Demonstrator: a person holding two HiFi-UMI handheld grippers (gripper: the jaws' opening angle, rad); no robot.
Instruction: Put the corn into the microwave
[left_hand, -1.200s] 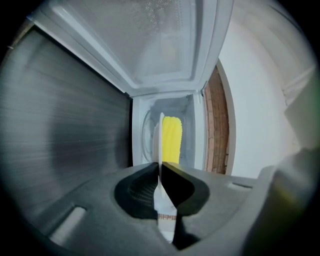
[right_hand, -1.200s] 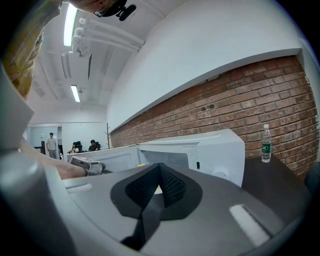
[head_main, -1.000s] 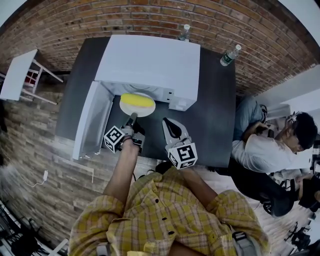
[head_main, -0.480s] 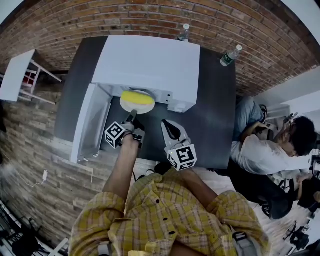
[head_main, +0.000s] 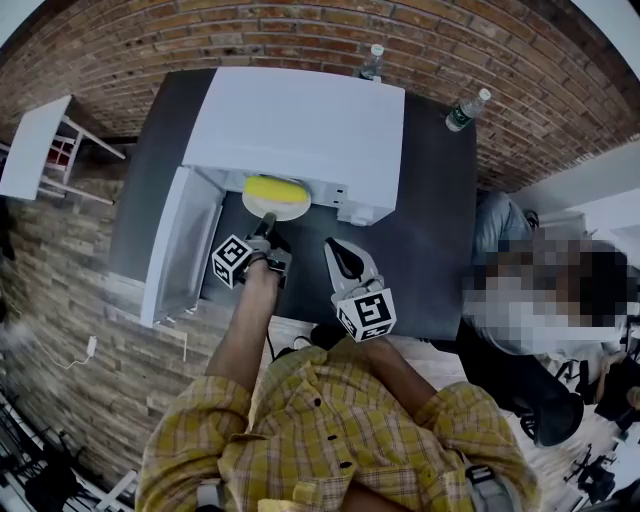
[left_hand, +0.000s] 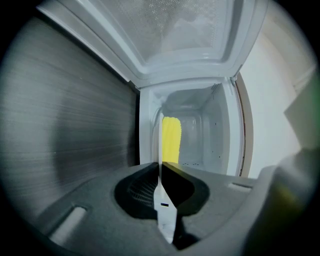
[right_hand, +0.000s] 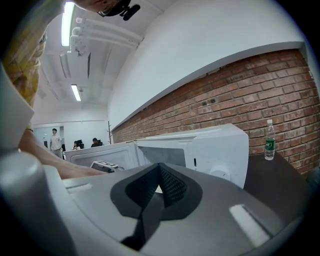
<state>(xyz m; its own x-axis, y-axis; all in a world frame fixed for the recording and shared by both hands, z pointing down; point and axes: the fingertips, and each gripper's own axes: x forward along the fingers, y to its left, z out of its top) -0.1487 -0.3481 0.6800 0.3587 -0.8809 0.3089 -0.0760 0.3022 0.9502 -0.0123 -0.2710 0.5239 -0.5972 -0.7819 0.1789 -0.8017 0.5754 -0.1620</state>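
A yellow corn cob (head_main: 276, 188) lies on a white plate (head_main: 262, 208) at the mouth of the white microwave (head_main: 300, 120), partly under its top edge. My left gripper (head_main: 266, 228) is shut on the plate's near rim. In the left gripper view the plate (left_hand: 165, 215) shows edge-on between the jaws, with the corn (left_hand: 171, 140) beyond it inside the cavity (left_hand: 210, 130). The microwave door (head_main: 183, 245) stands swung open to the left. My right gripper (head_main: 343, 258) hovers over the dark table (head_main: 430, 230) in front of the microwave, shut with nothing in it.
Two water bottles (head_main: 371, 62) (head_main: 466, 110) stand at the table's back edge by the brick wall. A person sits to the right of the table (head_main: 540, 310). A small white side table (head_main: 35, 150) is at far left.
The left gripper has pushed the plate with the corn forward, farther into the microwave opening. The right gripper has stayed where it was.
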